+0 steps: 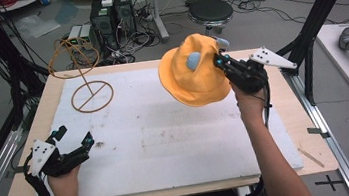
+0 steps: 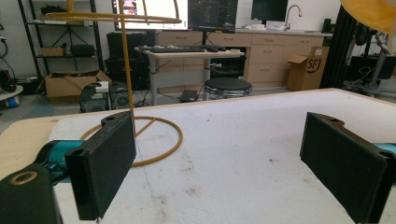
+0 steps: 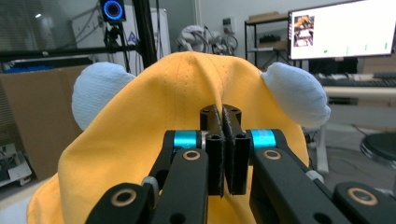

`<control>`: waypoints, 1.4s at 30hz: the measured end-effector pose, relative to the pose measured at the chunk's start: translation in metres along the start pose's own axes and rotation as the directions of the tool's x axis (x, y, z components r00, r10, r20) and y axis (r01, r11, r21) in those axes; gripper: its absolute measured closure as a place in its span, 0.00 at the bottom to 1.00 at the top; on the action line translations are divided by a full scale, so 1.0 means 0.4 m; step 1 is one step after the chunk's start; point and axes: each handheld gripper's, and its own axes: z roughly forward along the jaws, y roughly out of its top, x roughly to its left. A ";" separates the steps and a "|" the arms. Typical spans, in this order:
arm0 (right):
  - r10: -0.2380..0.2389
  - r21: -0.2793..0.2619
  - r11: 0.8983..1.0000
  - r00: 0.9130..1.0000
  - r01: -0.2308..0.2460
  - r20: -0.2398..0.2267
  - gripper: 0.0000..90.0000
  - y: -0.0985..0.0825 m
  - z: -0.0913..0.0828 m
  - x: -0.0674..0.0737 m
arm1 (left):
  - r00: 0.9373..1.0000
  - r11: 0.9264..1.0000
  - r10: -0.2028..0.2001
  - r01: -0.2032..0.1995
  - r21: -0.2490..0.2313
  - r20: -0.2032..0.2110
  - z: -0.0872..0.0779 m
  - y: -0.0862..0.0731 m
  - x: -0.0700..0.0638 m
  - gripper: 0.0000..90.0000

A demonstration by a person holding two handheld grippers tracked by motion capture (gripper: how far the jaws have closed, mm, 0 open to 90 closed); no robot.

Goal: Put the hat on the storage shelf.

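Note:
A yellow hat (image 1: 190, 73) with two pale blue ears hangs in the air above the table's far right part. My right gripper (image 1: 219, 62) is shut on the hat's crown, and in the right gripper view its jaws pinch a fold of the yellow fabric (image 3: 187, 88) between the two ears. A thin wire hat stand (image 1: 87, 83) with a ring base and a ring top rises at the far left of the white mat (image 1: 167, 139). My left gripper (image 1: 74, 135) rests near the front left corner, open with nothing between its pads; the stand (image 2: 135, 135) shows beyond its jaws.
The white mat covers most of the wooden table (image 1: 307, 127) and bears a few dirt marks. Beyond the far edge stand computer towers (image 1: 112, 15), a round stool (image 1: 209, 10) and loose cables. Black frame posts (image 1: 324, 4) flank the table.

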 end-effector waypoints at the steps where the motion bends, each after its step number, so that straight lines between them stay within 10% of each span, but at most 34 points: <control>1: -0.007 -0.006 1.000 1.000 0.007 -0.004 0.99 0.011 0.013 0.008 | 1.000 1.000 0.000 0.000 -0.001 0.000 0.000 0.000 0.000 0.12; 42: -0.080 0.002 0.997 0.996 0.080 -0.041 0.99 0.151 0.556 0.287 | 0.998 0.999 0.053 -0.054 0.009 0.012 0.002 -0.011 -0.007 0.12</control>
